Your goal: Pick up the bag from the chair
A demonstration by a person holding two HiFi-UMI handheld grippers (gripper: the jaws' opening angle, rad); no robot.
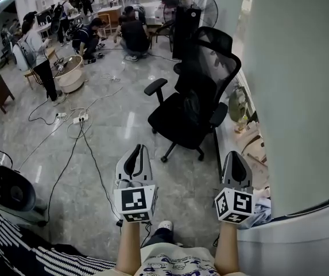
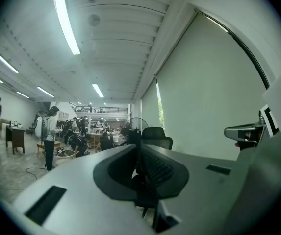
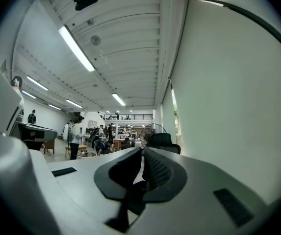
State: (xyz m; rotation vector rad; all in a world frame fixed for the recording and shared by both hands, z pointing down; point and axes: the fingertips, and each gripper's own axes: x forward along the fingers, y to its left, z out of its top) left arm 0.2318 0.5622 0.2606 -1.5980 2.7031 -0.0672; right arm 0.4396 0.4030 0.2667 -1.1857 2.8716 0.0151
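chair (image 1: 213,62) at twelve o'clock holds what looks like a dark bag (image 1: 192,106) on its seat, well apart from left gripper (image 1: 136,152) and right gripper (image 1: 236,158), both with fingers closed together, empty.

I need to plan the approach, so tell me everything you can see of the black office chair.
The chair is black, with a mesh backrest, a headrest, two armrests and a star base on casters. It stands upright on the glossy grey floor, close to the white wall, its seat turned toward the picture's left. A dark lump lies on the seat; whether it is the bag is unclear.
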